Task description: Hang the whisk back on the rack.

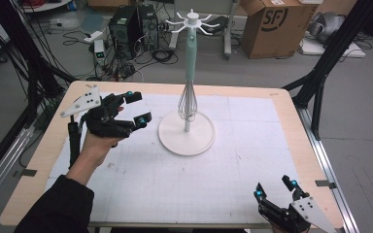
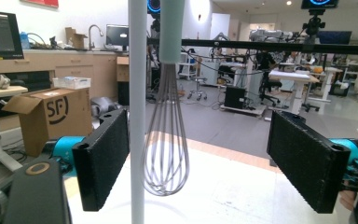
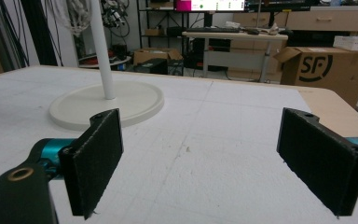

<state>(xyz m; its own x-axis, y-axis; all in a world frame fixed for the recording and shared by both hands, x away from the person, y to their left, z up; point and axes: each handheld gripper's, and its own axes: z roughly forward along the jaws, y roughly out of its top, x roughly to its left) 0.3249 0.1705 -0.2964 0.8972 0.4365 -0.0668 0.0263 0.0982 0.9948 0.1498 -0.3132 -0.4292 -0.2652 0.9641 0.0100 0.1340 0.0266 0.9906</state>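
1. Gaping wide and empty, the left tool hovers left of the stand.
2. Hanging from that stand's top, a mint-handled whisk sits between its jaws' line of sight.
3. Near the bench front-right corner, the right tool is likewise open, holding nothing.

The high view looks forward and down from above the person's side, taking in the whole table and the floor beyond it. The left gripper view sits low and close, facing level across the table toward the room, with the whisk and the stand's pole right in front of it. The right gripper view sits low near the table's near corner, facing across the white sheet toward the stand's round base, farther off. All three views share the stand; the cardboard box also appears in each.
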